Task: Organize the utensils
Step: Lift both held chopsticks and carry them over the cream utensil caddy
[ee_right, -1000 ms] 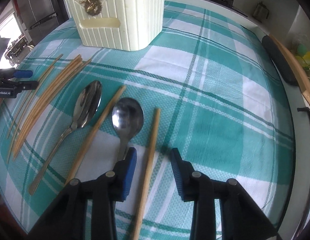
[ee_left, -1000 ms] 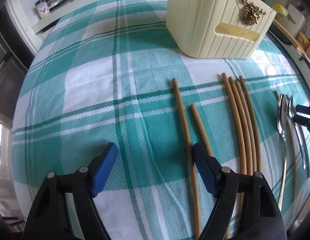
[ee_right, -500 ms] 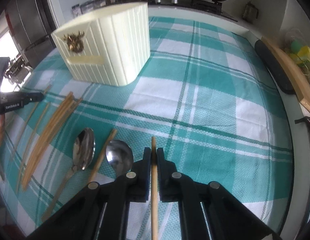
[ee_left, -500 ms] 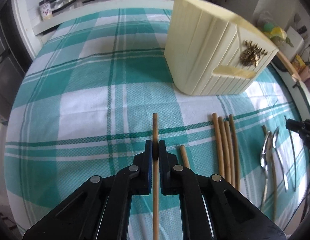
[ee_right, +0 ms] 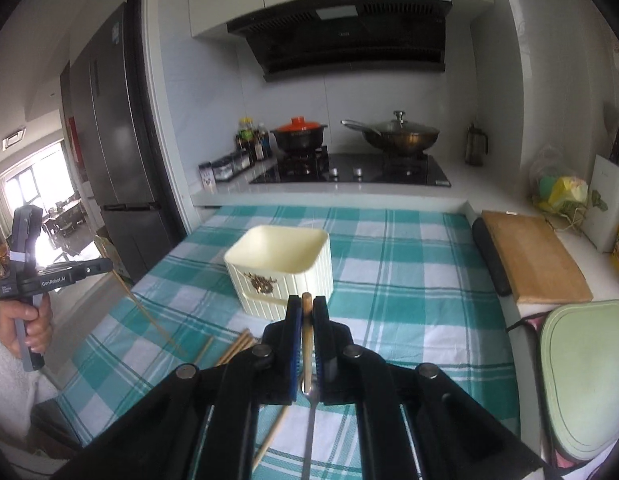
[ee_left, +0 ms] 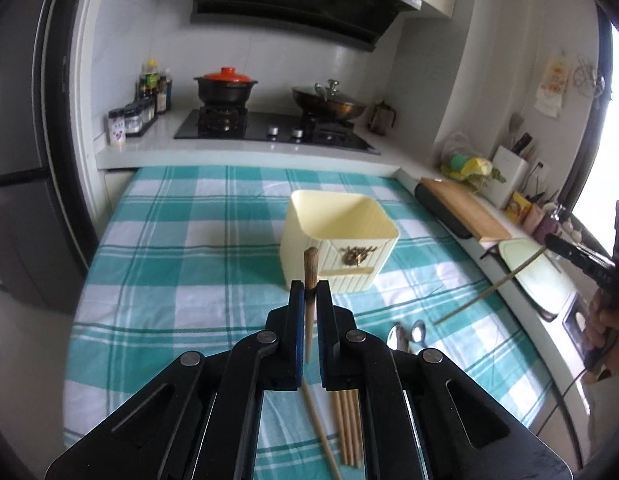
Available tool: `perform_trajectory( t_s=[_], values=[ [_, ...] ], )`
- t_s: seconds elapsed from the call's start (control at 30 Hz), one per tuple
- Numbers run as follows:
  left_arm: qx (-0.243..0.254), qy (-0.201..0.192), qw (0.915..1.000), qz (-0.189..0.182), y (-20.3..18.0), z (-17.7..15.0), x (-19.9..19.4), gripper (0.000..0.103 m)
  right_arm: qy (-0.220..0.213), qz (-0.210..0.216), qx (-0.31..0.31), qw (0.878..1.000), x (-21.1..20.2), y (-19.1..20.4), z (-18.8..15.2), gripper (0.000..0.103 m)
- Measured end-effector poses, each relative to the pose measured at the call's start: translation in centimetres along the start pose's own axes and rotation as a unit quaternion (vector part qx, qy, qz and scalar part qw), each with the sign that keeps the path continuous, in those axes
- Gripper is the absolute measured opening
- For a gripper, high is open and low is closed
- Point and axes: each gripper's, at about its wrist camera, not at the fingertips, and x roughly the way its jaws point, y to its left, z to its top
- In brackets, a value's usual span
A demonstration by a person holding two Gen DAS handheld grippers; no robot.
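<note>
1. Both grippers are now lifted off the checked tablecloth (ee_left: pixel 181 264); a second ago their jaws were apart.
2. The left gripper (ee_left: pixel 309 292) is clamping a wooden chopstick (ee_left: pixel 309 280); the right gripper (ee_right: pixel 307 308) is clamping another chopstick (ee_right: pixel 307 320).
3. The ribbed cream holder (ee_left: pixel 341 240) is standing mid-tabletop.
4. Only the left view is showing the spoons (ee_left: pixel 405 334).

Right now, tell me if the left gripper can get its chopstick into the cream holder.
Probably yes. The left gripper is shut on a chopstick and held above the table, pointing toward the cream holder. The holder's mouth is open and looks empty, and nothing stands between them. The right gripper is off to the side.
</note>
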Motion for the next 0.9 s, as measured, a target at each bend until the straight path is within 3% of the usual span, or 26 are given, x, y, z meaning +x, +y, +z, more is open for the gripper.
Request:
perform_trajectory(
  t_s=[0.2,0.5,0.73,0.8,0.9],
  values=[
    [-0.004,-0.024,0.9996,-0.014,-0.7,2.0,-1.2,0.003,-0.041,-0.005,-0.009,0.999,-0.1,1.4,2.4,0.006],
    [0.009,-0.064,0.9977,-0.017,-1.9,9.8,-1.0,0.003,-0.086,0.001,-0.011,0.996,2.6,2.1,9.9,0.006],
    [0.029,-0.074,0.9965,0.026,-2.6,14.3,5.0,0.003,-0.145,0.005,-0.017,0.989,7.7,3.4,13.8,0.006],
    [0.017,-0.057,0.998,0.023,-2.1,14.3,7.6,0.003,-0.139,0.004,-0.016,0.99,10.4,3.3,13.5,0.006],
    [-0.007,-0.02,0.9997,0.015,-1.0,13.5,11.4,0.003,-0.096,-0.005,-0.001,0.995,15.1,2.5,12.5,0.006]
  ],
)
